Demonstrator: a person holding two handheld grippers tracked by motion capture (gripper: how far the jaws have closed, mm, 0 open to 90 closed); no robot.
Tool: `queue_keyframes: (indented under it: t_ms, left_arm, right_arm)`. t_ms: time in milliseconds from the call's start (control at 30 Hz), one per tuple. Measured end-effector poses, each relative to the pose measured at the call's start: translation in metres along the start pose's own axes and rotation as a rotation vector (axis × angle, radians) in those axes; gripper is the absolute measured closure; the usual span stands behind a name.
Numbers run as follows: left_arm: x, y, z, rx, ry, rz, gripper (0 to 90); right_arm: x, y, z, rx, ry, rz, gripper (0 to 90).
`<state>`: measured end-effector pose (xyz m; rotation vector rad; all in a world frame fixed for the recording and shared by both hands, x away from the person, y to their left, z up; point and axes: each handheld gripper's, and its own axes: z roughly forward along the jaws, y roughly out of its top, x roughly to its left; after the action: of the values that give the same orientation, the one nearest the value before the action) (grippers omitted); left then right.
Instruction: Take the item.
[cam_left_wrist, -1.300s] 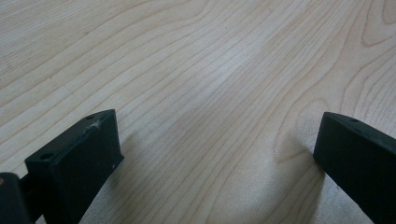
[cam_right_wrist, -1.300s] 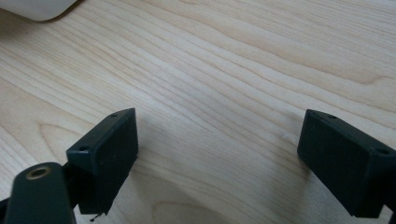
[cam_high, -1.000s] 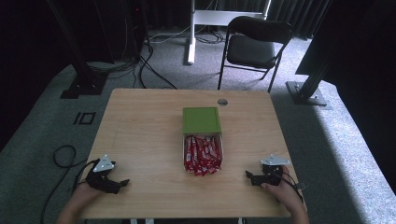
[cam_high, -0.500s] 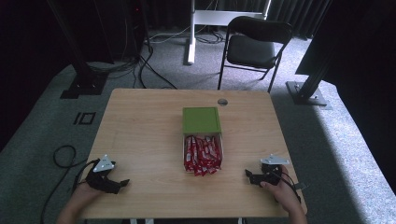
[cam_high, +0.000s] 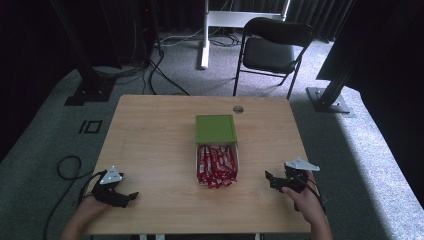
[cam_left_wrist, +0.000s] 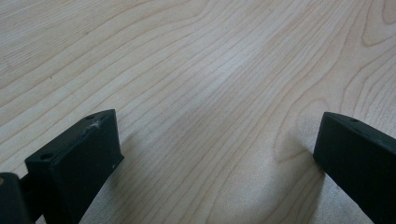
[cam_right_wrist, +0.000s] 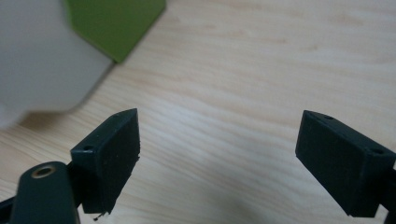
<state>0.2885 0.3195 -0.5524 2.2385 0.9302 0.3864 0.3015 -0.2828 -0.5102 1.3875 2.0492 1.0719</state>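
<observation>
Jaws of left gripper (cam_high: 131, 195) are held wide apart w/ nothing btwn them, low over bare wood near the table (cam_high: 150, 130) front-left corner. Right gripper (cam_high: 270, 177) is likewise spread wide & empty, near the front-right edge, pointed inward. Between them, well apart from both, a white box (cam_high: 237, 150) of red packets (cam_high: 216, 165) is seen, its green lid (cam_high: 215, 128) just behind. Both hands (cam_high: 307, 200) are kept at the near edge. A chair (cam_high: 272, 47) stands beyond the table.

Dark lab: rig posts (cam_high: 82, 60), floor cables (cam_high: 155, 65), folding chair (cam_high: 272, 47).
</observation>
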Motion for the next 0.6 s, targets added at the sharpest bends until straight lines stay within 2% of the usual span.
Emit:
queue_keyframes:
  t_ms: [33,100,167,200,300,333,367,400,533,600]
  left_arm:
    - [0.000,0.000,0.000,0.000,0.000,0.000,1.5]
    - [0.000,0.000,0.000,0.000,0.000,0.000,1.5]
    - [0.000,0.000,0.000,0.000,0.000,0.002,1.5]
    - [0.000,0.000,0.000,0.000,0.001,0.001,1.5]
    - [0.000,0.000,0.000,-0.001,0.001,0.001,1.5]
    - [0.000,0.000,0.000,0.000,0.001,0.001,1.5]
    - [0.000,0.000,0.000,0.000,0.001,0.001,1.5]
    - [0.000,0.000,0.000,-0.001,0.001,0.001,1.5]
    - [0.000,0.000,0.000,0.000,0.001,0.002,1.5]
    - [0.000,0.000,0.000,0.000,0.001,0.002,1.5]
  right_arm:
    - [0.005,0.008,-0.005,-0.017,0.014,-0.010,13.9]
    - [0.006,0.011,-0.006,-0.019,0.018,-0.013,13.9]
    - [0.014,0.021,-0.010,-0.032,0.029,-0.035,13.9]
    - [0.018,0.026,-0.011,-0.036,0.039,-0.032,13.9]
    - [0.022,0.031,-0.012,-0.044,0.050,-0.038,13.9]
    - [0.027,0.038,-0.013,-0.061,0.082,-0.030,13.9]
    - [0.027,0.038,-0.013,-0.061,0.082,-0.030,13.9]
    - [0.032,0.044,-0.013,-0.069,0.083,-0.045,13.9]
    - [0.040,0.051,-0.014,-0.082,0.099,-0.052,13.9]
    - [0.049,0.059,-0.013,-0.092,0.119,-0.068,13.9]
